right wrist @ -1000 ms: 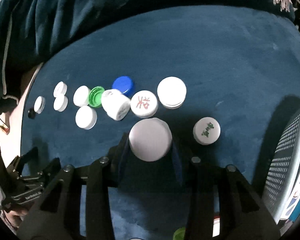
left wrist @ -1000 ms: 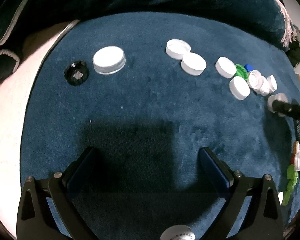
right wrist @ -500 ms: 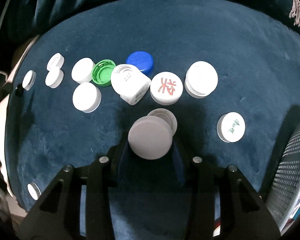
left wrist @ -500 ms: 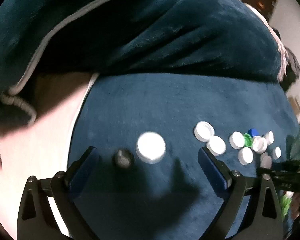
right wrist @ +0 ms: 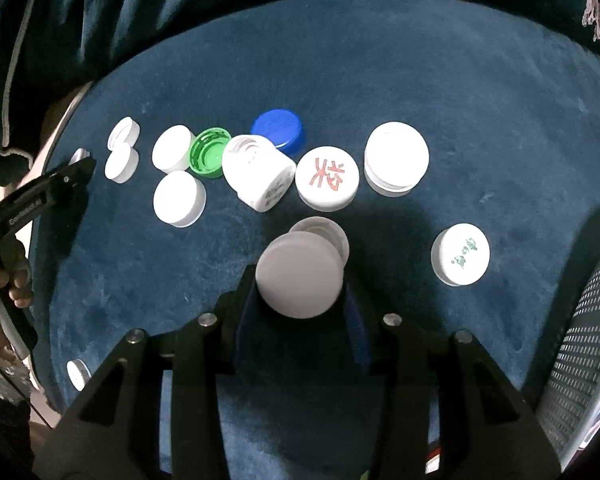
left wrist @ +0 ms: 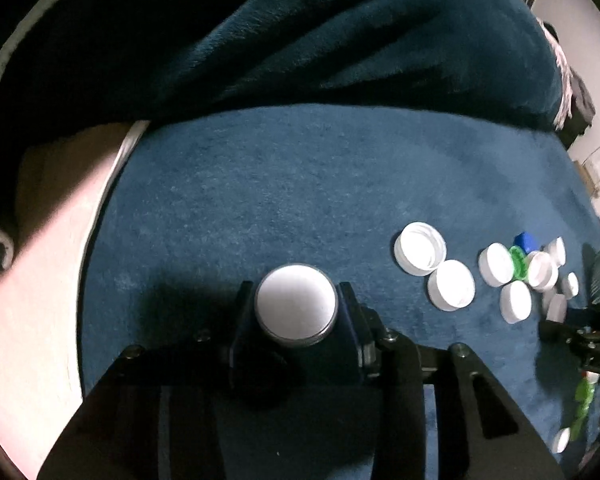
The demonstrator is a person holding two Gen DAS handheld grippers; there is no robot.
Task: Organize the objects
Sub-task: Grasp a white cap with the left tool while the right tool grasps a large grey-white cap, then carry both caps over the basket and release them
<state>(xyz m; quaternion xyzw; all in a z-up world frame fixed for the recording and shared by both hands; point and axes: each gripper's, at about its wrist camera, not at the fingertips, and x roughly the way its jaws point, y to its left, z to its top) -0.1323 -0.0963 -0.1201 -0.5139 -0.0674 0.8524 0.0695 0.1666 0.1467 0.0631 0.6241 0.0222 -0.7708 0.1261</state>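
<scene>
Surface: a dark blue plush cloth (right wrist: 440,80) covers the bench, rumpled into folds at the far edge.
Room: dim; a mesh basket (right wrist: 580,360) stands at right.
Left tongs (left wrist: 296,312): clamped on a wide white lid (left wrist: 296,304).
Right tongs (right wrist: 300,280): clamped on a pale grey cap (right wrist: 300,274), just above another cap.
Caps: white, a green cap (right wrist: 209,153) and a blue cap (right wrist: 278,128) lie in a loose row.

Mesh basket (right wrist: 580,364) (edge-cropped)
</scene>
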